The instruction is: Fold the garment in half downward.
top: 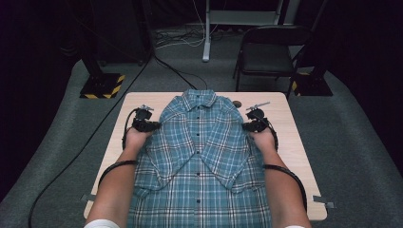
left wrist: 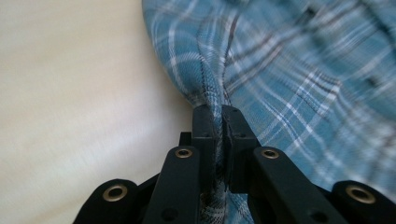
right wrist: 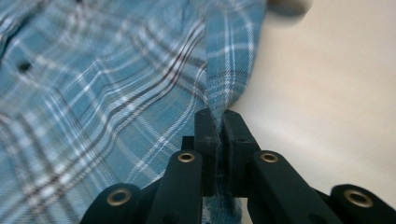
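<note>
The plaid shirt [top: 199, 156] lies front up on the surface [top: 290, 142], collar away from the person, both sleeves folded across the chest. The left gripper [top: 151, 126] has its fingers [left wrist: 204, 128] closed tight on a fold of cloth at the shirt's left shoulder edge, the fabric bunched between them. The right gripper [top: 247, 126] has its fingers [right wrist: 205, 133] clamped likewise on the right shoulder edge. Bare surface lies just outside each pair of fingers.
</note>
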Demonstrator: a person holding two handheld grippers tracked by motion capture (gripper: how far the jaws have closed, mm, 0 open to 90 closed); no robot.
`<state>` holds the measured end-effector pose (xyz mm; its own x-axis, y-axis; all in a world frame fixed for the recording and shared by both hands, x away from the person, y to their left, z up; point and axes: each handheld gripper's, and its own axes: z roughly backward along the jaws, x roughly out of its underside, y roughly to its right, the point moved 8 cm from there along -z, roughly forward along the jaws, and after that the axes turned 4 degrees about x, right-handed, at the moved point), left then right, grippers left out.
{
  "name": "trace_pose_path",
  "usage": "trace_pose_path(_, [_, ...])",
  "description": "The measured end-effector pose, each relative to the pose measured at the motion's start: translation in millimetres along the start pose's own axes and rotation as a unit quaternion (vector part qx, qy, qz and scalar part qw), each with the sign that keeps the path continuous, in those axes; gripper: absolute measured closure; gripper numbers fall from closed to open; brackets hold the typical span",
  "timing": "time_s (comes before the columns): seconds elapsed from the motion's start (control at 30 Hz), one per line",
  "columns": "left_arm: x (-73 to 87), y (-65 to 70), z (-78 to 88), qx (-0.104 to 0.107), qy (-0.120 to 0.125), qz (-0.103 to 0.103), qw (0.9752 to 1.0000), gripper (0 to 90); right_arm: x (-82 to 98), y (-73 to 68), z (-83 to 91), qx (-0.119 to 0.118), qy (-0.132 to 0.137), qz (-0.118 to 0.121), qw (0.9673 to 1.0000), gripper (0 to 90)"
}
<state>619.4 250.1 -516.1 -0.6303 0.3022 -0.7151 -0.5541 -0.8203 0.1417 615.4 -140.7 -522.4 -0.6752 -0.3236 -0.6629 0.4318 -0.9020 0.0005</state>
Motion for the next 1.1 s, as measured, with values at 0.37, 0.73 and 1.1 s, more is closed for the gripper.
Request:
trace_pose_path(0.37, [-135.8, 8.1, 113.2, -0.04, 0.16, -0.063, 0.9843, 84.9, -130.2, 17.0, 108.8, 0.046, 0.152, 0.033, 0.9867, 85.8])
trace_pose_path(0.73, [-72.9, 38.8, 125.9, 0.01, 0.15, -0.108, 0.9827, 84.1, -86.0, -6.2, 139.6, -0.018, 0.173, 0.053, 0.9833, 85.5])
trace_pose_path(1.1, [133.9, 81.8, 119.0, 0.127, 0.007, -0.109, 0.9859, 52.3, 145.0, -64.1, 131.2, -0.115, 0.027, 0.115, 0.9864, 68.8])
